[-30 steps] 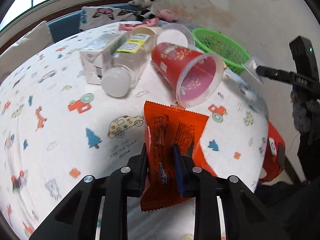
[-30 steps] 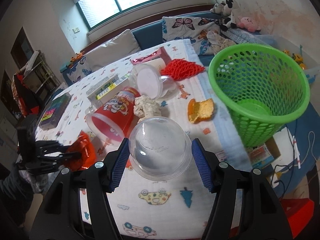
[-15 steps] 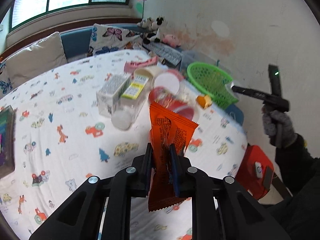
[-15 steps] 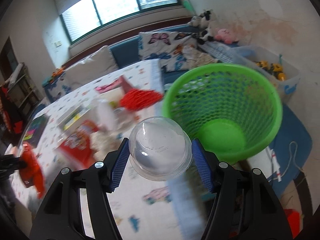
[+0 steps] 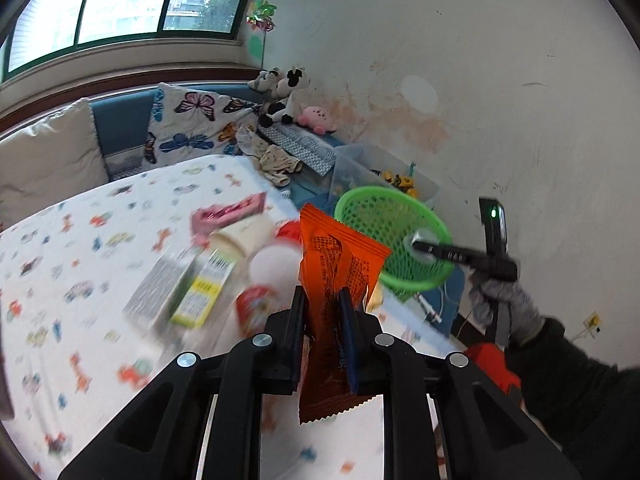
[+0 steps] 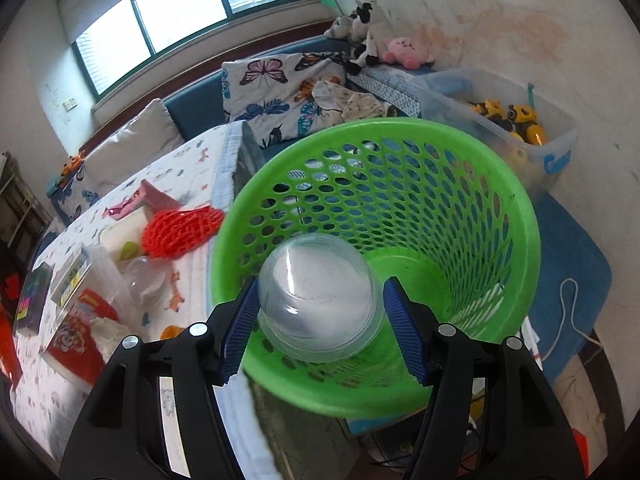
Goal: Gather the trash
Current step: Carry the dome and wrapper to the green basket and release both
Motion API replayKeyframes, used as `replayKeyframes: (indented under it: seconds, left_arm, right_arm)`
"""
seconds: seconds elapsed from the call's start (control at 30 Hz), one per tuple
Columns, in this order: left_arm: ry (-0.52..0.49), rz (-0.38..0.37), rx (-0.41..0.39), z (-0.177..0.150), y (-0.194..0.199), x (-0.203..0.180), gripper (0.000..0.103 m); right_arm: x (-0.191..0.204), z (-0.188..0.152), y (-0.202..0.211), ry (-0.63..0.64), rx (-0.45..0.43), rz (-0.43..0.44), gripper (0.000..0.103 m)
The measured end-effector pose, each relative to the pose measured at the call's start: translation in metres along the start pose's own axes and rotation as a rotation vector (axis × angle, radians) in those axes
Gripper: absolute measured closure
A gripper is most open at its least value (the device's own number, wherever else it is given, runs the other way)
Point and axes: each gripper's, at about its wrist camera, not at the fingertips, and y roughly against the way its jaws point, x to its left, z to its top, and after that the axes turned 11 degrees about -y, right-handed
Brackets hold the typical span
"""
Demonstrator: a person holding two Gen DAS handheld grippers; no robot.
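The right tongs (image 6: 320, 320), over the worktop's edge half a second ago, now hang above the open mouth of the green basket (image 6: 520, 216), pinching a clear plastic dome lid (image 6: 320, 300); the basket's visible floor is bare. The left tongs (image 5: 324, 320), raised higher than before, stay pressed on an orange snack wrapper (image 5: 336, 272) above the worktop (image 5: 80, 240), where blurred cartons (image 5: 180, 288) and a red cup (image 5: 256, 308) lie near its basket-side edge.
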Motion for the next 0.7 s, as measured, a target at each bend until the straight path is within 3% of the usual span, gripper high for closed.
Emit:
replayKeyframes:
  seconds: [0.4, 0.7]
  left_arm:
    - [-0.044, -0.030, 0.100, 0.082, -0.124, -0.033, 0.087]
    - [-0.069, -0.037, 0.187, 0.102, -0.199, -0.059, 0.087]
  right_arm:
    - [-0.017, 0.008, 0.013, -0.017, -0.031, 0.019, 0.032]
    - [-0.028, -0.001, 0.043, -0.013, -0.085, 0.016, 0.027]
